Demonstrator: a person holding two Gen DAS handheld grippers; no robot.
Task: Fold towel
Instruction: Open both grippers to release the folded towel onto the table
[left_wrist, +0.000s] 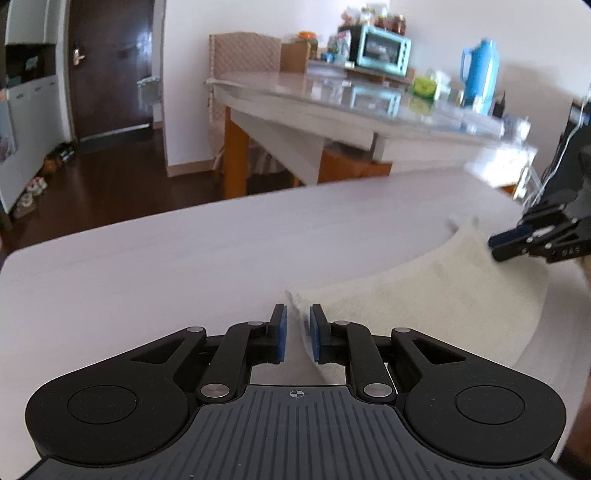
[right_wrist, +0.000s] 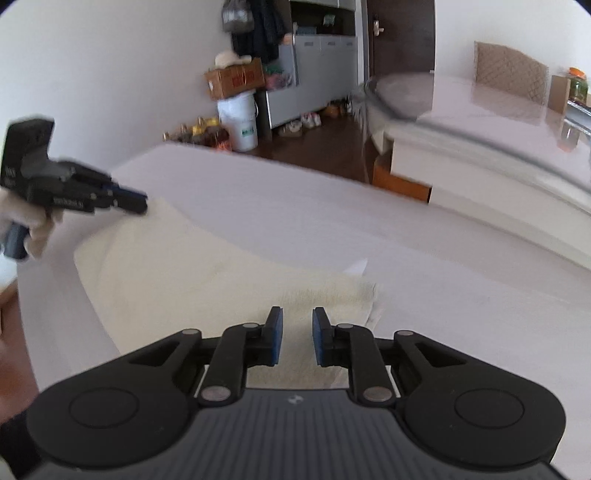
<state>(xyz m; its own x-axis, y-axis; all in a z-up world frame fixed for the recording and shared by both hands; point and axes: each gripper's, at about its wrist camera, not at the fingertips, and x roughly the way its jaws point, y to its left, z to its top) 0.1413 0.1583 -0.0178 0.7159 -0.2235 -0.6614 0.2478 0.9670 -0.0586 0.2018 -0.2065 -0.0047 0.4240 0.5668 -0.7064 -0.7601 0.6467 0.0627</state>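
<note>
You are resting both tools at the far edge of the cream towel, which is lying flat on the white table. The left tool is standing slightly spread around its 12 o'clock corner, not pinching; the right tool is spread above the opposite corner. A fold looks just laid; next, re-grip for another.

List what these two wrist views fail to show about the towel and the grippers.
- Towel, left wrist view: its near edge is hidden behind the left gripper; a raised corner stands between the pads, contact unclear.
- Towel's near edge, right wrist view: covered by the right gripper.
- Number of folded layers: not readable in either view.
- Right gripper in the left wrist view: cut off by the frame edge, blurred.
</note>
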